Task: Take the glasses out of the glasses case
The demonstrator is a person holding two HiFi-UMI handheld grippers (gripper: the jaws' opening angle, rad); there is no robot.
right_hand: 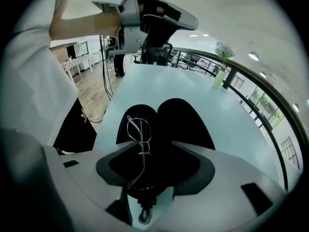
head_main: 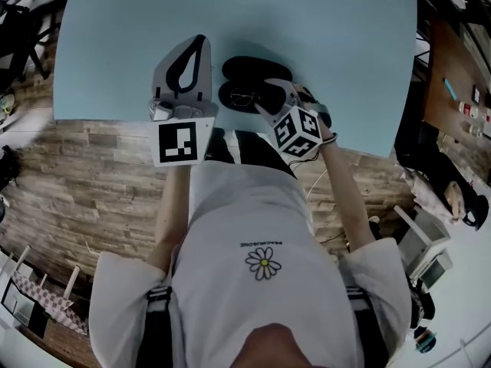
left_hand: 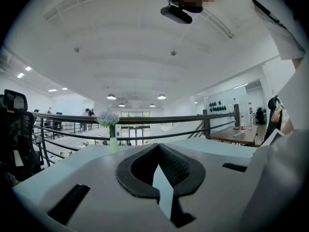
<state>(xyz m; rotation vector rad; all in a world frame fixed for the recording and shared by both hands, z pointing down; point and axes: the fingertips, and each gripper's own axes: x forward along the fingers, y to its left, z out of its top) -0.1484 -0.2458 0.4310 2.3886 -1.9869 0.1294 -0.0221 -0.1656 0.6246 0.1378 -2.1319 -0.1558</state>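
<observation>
A black glasses case (head_main: pixel 253 71) lies open on the light blue table (head_main: pixel 330 29), its two halves (right_hand: pixel 186 120) spread apart. Thin wire-rimmed glasses (right_hand: pixel 137 129) lie in the case's left half (head_main: pixel 244 96). My right gripper (right_hand: pixel 151 146) hovers low over the case's near end, open, with its jaws on either side of the glasses. It reaches in from the case's right (head_main: pixel 270 104). My left gripper (head_main: pixel 201 41) is held up just left of the case, shut and empty, its tips meeting (left_hand: pixel 157 148); it also shows high up (right_hand: pixel 159 13).
The table's near edge (head_main: pixel 115 117) runs just in front of the person's body; a wooden floor lies below. A small vase of flowers (left_hand: pixel 110 129) stands at the table's far side (right_hand: pixel 219 64). Beyond it is a black railing (left_hand: pixel 193 117), with an office chair (left_hand: pixel 14 129) at the left.
</observation>
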